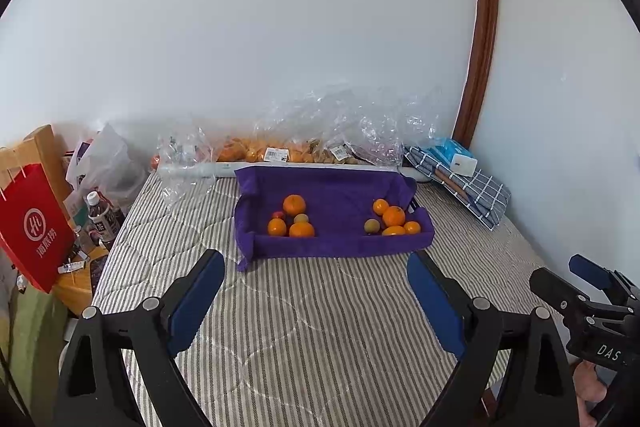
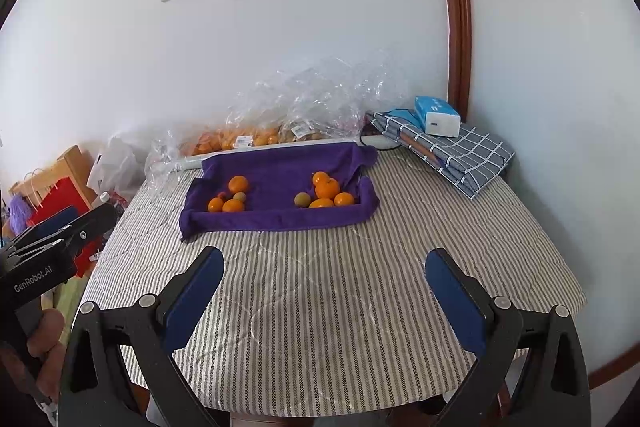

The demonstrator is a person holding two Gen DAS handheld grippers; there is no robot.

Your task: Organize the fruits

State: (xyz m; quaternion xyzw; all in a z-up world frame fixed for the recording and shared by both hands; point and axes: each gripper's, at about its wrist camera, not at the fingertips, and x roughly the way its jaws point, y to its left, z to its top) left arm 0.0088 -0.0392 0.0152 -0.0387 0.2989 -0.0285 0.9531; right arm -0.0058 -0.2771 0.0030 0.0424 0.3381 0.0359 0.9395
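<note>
On the striped, quilted bedcover (image 1: 312, 327) ahead of me sits a tray draped in soft purple towel (image 1: 336, 239). Round oranges lie in two clusters inside it: left cluster (image 1: 294, 219) and right cluster (image 1: 394, 219), each with a small dull greenish fruit. My left gripper (image 1: 316, 287) and right gripper (image 2: 324, 287) hang released above the cover, blue pads spread wide, grasping nothing. Behind the tray, crinkled clear bags (image 1: 320, 131) hold more fruit with printed labels. A glossy red paper bag (image 1: 32, 227) bears white characters; a checked folded cloth (image 2: 452, 151) carries a blue tissue pack (image 2: 438, 117).
</note>
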